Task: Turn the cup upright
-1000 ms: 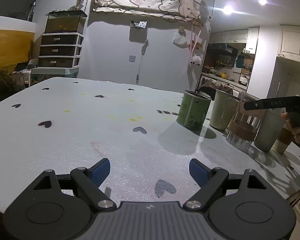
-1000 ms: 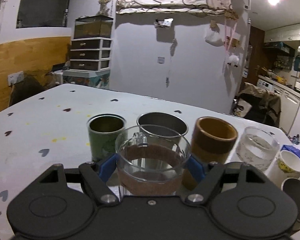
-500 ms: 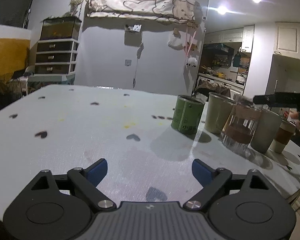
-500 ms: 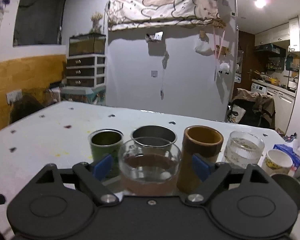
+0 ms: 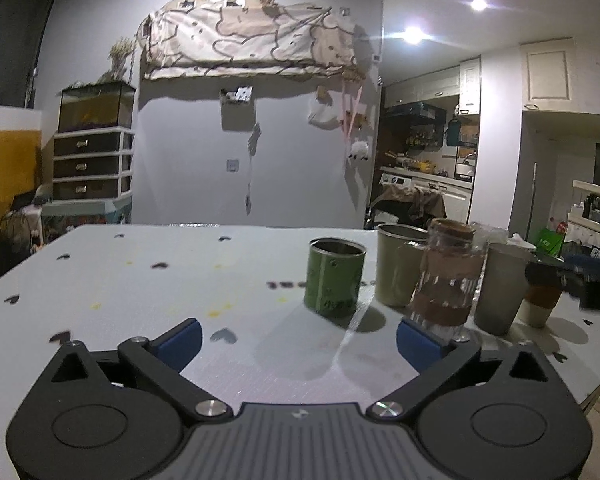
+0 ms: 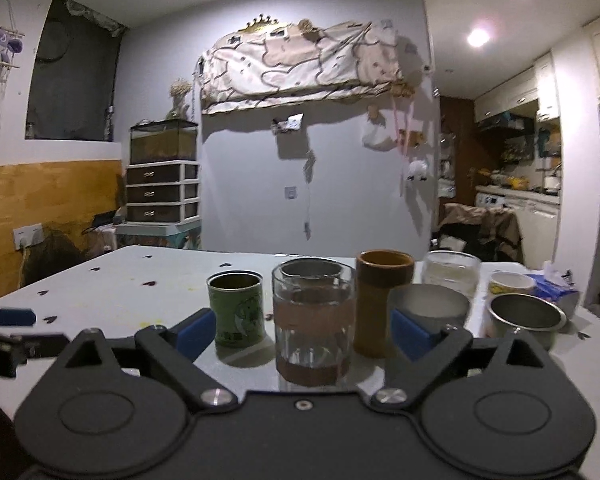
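Note:
A clear glass cup with a brown sleeve (image 6: 313, 322) stands upright on the white table (image 6: 112, 292), in a row of upright cups. My right gripper (image 6: 300, 330) is open, its blue pads apart on either side of the glass and a little short of it, not touching. The glass also shows in the left wrist view (image 5: 446, 280), right of centre. My left gripper (image 5: 296, 340) is open and empty, low over the table in front of the green tin (image 5: 334, 278).
Around the glass stand a green tin (image 6: 236, 308), a grey metal cup (image 6: 310, 270), a brown cylinder cup (image 6: 384, 300), a ribbed glass (image 6: 452, 272), a grey cup (image 6: 428, 308), a white mug (image 6: 510, 282) and a steel bowl (image 6: 524, 316). A tissue pack (image 6: 554, 288) lies at the right.
My right gripper opened off the glass cup and drew back, leaving it standing upright. My left gripper lowered and tilted toward level, with the cups now nearer centre.

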Tool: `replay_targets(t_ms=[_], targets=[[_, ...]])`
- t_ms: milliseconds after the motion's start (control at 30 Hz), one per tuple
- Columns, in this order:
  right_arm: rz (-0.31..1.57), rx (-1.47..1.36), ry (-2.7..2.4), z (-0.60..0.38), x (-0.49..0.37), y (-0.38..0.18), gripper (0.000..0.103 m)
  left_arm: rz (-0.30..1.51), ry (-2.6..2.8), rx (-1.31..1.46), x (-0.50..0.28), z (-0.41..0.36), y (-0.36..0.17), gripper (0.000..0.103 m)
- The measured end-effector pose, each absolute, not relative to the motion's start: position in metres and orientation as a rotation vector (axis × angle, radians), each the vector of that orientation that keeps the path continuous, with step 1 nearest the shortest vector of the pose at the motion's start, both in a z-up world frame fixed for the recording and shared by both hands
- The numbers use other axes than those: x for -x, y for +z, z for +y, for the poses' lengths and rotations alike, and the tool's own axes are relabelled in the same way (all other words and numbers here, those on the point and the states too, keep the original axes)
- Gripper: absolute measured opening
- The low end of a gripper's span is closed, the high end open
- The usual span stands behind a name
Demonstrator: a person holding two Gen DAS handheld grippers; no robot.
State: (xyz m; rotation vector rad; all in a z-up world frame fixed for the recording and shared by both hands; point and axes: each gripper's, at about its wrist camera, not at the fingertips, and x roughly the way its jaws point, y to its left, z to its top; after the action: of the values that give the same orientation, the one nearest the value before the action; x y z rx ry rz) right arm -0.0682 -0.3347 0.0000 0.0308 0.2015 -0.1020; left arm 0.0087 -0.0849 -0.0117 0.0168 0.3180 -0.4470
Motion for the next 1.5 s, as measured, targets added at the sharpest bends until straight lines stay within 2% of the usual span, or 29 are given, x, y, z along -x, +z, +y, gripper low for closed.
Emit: replay_targets(t_ms=[233,1500], targets=[[0.171,-0.031,-0.184,-0.326,0.092,-0.013,0.103,0.301,-0.444,-0.034,0.001,-0.100,-0.012,0.103],[0.131,-0.028,-0.316,-0.315,0.119,-0.032,0.103,0.298,-0.431,-0.036,0.013,-0.104,-0.015,0.103]])
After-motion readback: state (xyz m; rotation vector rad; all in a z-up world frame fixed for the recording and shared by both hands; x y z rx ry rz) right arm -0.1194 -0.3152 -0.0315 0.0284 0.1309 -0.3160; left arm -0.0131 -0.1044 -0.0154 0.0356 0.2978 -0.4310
